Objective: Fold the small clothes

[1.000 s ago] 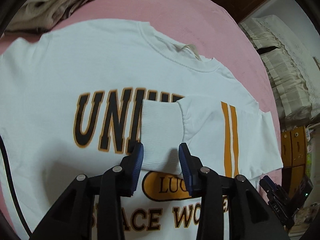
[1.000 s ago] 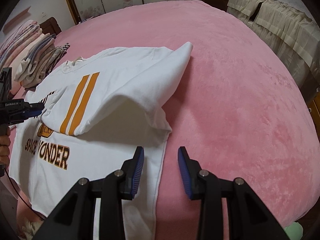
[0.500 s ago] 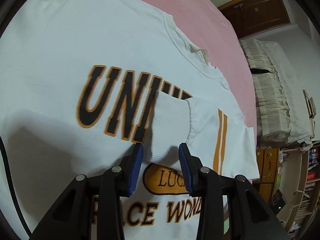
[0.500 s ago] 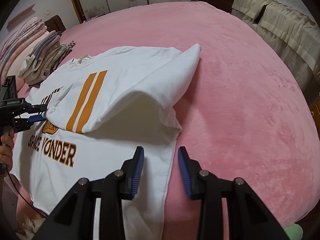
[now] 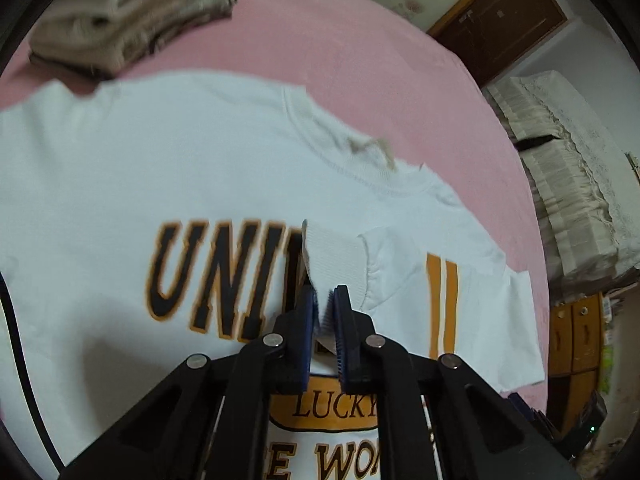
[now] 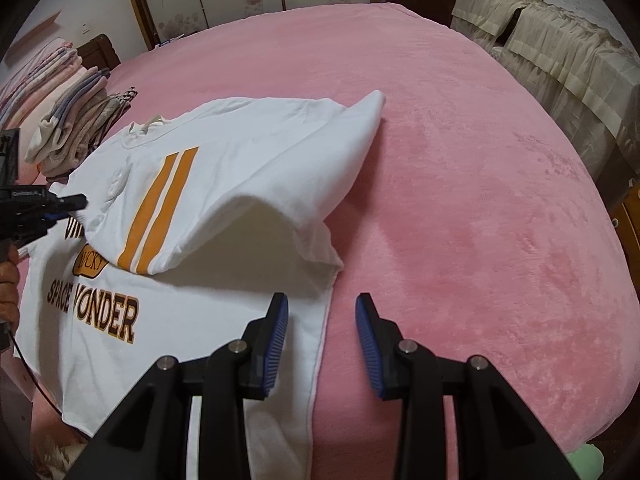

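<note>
A white sweatshirt (image 5: 160, 168) with black and orange lettering lies face up on the pink bed; it also shows in the right wrist view (image 6: 208, 312). Its sleeve (image 6: 240, 184) with two orange stripes is folded across the chest. My left gripper (image 5: 325, 300) is shut on the sleeve's ribbed cuff (image 5: 334, 256), over the lettering; it shows at the left edge of the right wrist view (image 6: 76, 201). My right gripper (image 6: 322, 308) is open and empty, hovering over the sweatshirt's side edge near the hem.
The pink bed cover (image 6: 460, 200) spreads wide to the right of the sweatshirt. A stack of folded clothes (image 5: 128, 16) sits beyond the sweatshirt's far shoulder, also in the right wrist view (image 6: 68, 120). A covered piece of furniture (image 6: 560, 48) stands past the bed.
My left gripper has closed on the ribbed cuff, which it straddled open before. The right gripper stays open and has barely moved.
</note>
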A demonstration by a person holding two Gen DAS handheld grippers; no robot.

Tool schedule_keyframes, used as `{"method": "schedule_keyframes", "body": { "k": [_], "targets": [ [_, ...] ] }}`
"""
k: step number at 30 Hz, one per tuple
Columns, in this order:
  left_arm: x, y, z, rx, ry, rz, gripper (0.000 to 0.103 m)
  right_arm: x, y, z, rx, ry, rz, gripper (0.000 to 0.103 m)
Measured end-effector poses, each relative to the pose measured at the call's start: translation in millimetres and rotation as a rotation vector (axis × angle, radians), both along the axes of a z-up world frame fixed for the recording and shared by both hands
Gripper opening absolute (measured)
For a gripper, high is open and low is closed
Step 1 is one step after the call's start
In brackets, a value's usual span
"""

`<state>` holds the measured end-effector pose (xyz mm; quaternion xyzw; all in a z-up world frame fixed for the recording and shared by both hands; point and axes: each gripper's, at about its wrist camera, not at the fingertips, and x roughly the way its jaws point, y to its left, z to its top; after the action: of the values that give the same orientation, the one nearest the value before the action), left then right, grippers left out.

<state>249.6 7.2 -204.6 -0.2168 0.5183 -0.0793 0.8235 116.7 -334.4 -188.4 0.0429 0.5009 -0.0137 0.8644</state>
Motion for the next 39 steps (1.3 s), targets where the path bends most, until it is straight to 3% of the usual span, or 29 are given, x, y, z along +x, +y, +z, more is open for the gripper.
{"method": "schedule_keyframes", "body": {
  "k": [5, 8, 11, 18, 24, 26, 27, 28, 30, 35, 39],
  "targets": [
    [-8, 10, 45, 0.144, -0.144, 0.07, 0.007, 3, -2, 3, -0.007, -0.01, -0.007, 0.035],
    [-12, 24, 52, 0.177, -0.154, 0.12, 0.007, 5, -1, 3, -0.017, -0.012, -0.004, 0.035],
    [-16, 49, 38, 0.208, -0.125, 0.179, 0.007, 9, 0, 0, -0.021, -0.008, -0.006, 0.035],
    [-37, 72, -4, 0.194, -0.026, 0.26, 0.007, 19, 4, -7, -0.026, 0.01, 0.008, 0.035],
    [-53, 73, -7, 0.219, -0.059, 0.289, 0.007, 27, 7, -16, -0.022, 0.019, 0.019, 0.035],
    [-51, 71, -9, 0.229, -0.053, 0.275, 0.007, 30, 6, -17, -0.019, 0.01, 0.008, 0.033],
    [-50, 71, -10, 0.231, -0.048, 0.273, 0.007, 32, 5, -18, -0.013, 0.008, 0.002, 0.028],
    [-48, 71, -12, 0.23, -0.043, 0.27, 0.007, 34, 4, -18, -0.003, 0.004, 0.0, 0.017],
    [-45, 73, -14, 0.227, -0.037, 0.276, 0.007, 35, 2, -20, 0.015, 0.002, -0.013, 0.012],
    [-41, 75, -20, 0.249, -0.034, 0.289, 0.007, 20, 0, -12, 0.048, -0.049, -0.108, 0.01],
    [-38, 75, -29, 0.288, -0.016, 0.27, 0.007, 19, 6, -20, 0.015, -0.027, -0.132, 0.01]
  ]
}}
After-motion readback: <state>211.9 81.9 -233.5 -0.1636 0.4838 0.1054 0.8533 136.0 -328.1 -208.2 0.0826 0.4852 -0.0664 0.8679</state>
